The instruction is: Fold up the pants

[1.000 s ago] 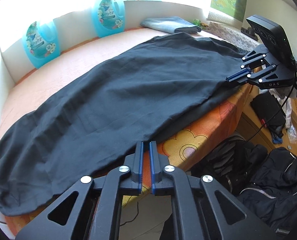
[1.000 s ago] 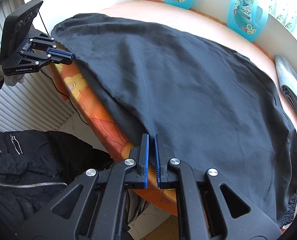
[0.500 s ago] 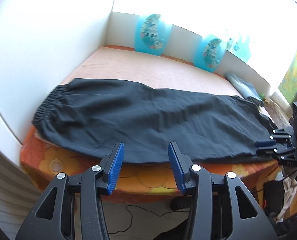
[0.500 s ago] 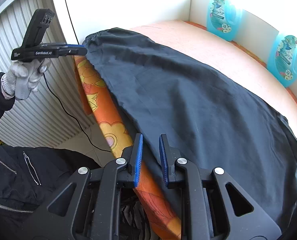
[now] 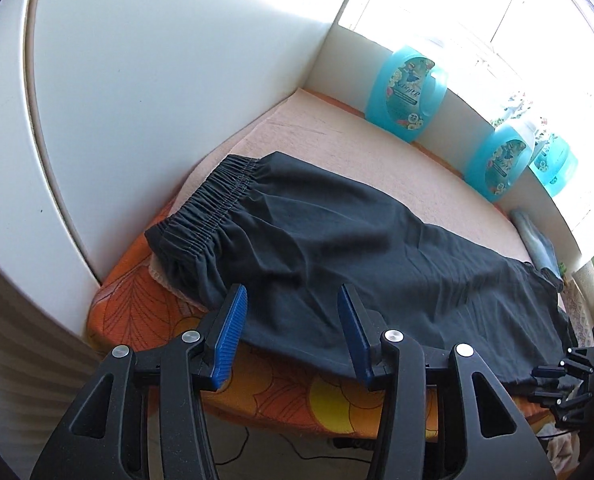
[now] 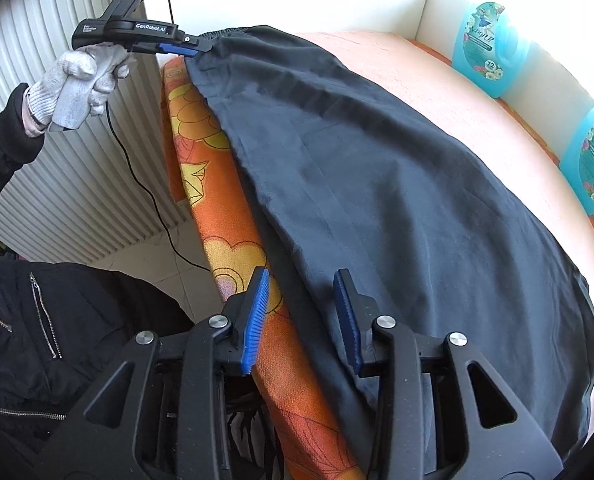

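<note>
Left gripper (image 5: pixel 291 334) wide open, holding nothing, marked "GenRobot.AI" in right view | right gripper (image 6: pixel 303 316) open, empty | black pants (image 6: pixel 397 200) flat | detergent bottle (image 6: pixel 483 46) "72"

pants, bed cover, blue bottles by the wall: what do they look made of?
Pants: thin matte woven cloth, probably cotton or a blend; it drapes in soft creases and gathers at an elastic waistband.
Bed cover: printed fabric, orange with flower outlines; it looks slightly napped, though that is uncertain.
Blue bottles: translucent glossy plastic; window light glows through them, and they carry printed labels.
</note>
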Available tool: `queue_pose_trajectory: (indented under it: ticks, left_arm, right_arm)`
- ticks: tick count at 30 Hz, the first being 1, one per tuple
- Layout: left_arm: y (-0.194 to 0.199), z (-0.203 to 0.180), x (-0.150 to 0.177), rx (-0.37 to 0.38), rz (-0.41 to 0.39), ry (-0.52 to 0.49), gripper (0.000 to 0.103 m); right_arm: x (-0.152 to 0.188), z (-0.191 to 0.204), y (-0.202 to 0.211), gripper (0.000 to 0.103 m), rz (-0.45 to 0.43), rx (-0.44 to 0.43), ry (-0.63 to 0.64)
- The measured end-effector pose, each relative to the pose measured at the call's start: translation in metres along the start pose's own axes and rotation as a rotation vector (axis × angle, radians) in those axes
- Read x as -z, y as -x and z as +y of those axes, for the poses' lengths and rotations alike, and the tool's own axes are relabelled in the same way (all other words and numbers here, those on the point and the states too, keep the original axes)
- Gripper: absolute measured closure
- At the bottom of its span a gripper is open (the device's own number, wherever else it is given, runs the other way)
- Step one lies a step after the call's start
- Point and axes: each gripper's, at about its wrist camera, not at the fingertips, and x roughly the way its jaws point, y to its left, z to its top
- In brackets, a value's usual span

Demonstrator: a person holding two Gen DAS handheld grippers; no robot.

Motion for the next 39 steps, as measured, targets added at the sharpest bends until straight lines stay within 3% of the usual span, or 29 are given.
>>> queue_pose_trajectory:
  ticks: [2, 5, 7, 11, 14, 16, 19, 20, 28, 35, 39]
  left_arm:
    - [-0.003, -0.001, -0.001, -0.041, -0.014, -0.022, 0.062]
    - [-0.006, -0.002, -0.004, -0.057, -0.031, -0.03, 0.085]
    - [-0.007, -0.004, -0.006, -0.078, -0.047, -0.054, 0.09]
    - [-0.008, -0.003, -0.01, -0.119, -0.077, -0.073, 0.09]
    - [-0.006, 0.003, -0.015, -0.12, -0.085, -0.056, 0.09]
    - [-0.004, 0.008, -0.015, -0.106, -0.077, -0.034, 0.087]
    - [-0.002, 0.011, -0.013, -0.076, -0.065, -0.01, 0.062]
    - [-0.002, 0.011, -0.012, -0.072, -0.058, -0.003, 0.06]
    - [-0.006, 0.012, -0.008, -0.086, -0.049, 0.044, 0.058]
    - [0.002, 0.012, 0.001, -0.143, -0.085, 0.039, 0.058]
    - [0.012, 0.012, 0.005, -0.116, -0.114, 0.049, 0.052]
  right_arm:
    - [-0.002, 0.0, 0.001, 0.088, -0.002, -0.008, -0.012]
    - [-0.005, 0.0, 0.003, 0.096, -0.018, -0.012, -0.023]
    - [-0.009, 0.001, 0.005, 0.097, -0.037, -0.024, -0.038]
    - [-0.018, 0.0, 0.01, 0.097, -0.062, -0.083, -0.058]
    - [-0.02, -0.016, 0.026, 0.096, -0.081, -0.063, -0.116]
    - [-0.014, -0.033, 0.038, 0.091, -0.095, -0.057, -0.167]
    - [0.005, -0.056, 0.052, 0.07, -0.095, -0.023, -0.225]
    - [0.011, -0.063, 0.055, 0.068, -0.088, -0.03, -0.24]
    - [0.05, -0.056, 0.05, 0.068, -0.005, -0.003, -0.22]
    - [0.056, -0.053, 0.03, 0.069, 0.027, 0.02, -0.21]
    - [0.055, -0.056, 0.027, 0.084, 0.022, 0.005, -0.224]
